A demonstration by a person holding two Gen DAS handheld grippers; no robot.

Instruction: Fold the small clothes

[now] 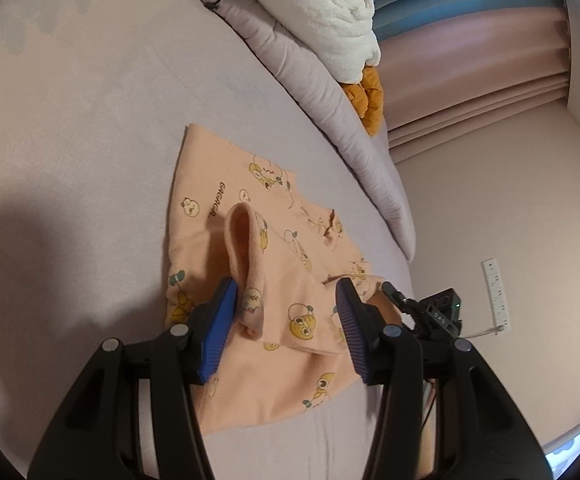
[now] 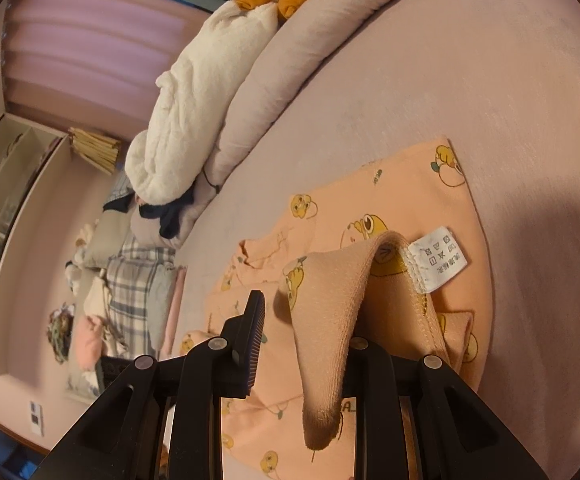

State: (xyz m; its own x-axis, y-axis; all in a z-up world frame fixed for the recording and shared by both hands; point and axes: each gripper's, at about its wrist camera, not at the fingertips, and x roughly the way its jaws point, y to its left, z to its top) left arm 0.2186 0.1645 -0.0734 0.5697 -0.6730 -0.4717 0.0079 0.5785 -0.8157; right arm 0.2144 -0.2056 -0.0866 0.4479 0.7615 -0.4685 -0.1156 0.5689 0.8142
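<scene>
The left gripper hovers low over a small peach garment printed with cartoon ducks. Its two blue-padded fingers stand apart, one on each side of a raised fold of the cloth, clamping nothing. A stiff loop of fabric stands up just beyond the left finger.

The right gripper sits at the opposite side of the same garment. Only its left finger shows clearly; a ribbed hem or cuff drapes over the place of the other finger and hides it, so whether this gripper is pinching the cloth cannot be told. A white care label is sewn beside the lifted hem.

The garment lies spread, partly folded, on a pale lilac bed sheet. Along the far edge of the bed runs a rolled lilac duvet, with a fluffy white blanket and an orange soft toy on it. Pink curtains hang behind. In the right wrist view, a plaid cloth lies among piled things beside the bed.
</scene>
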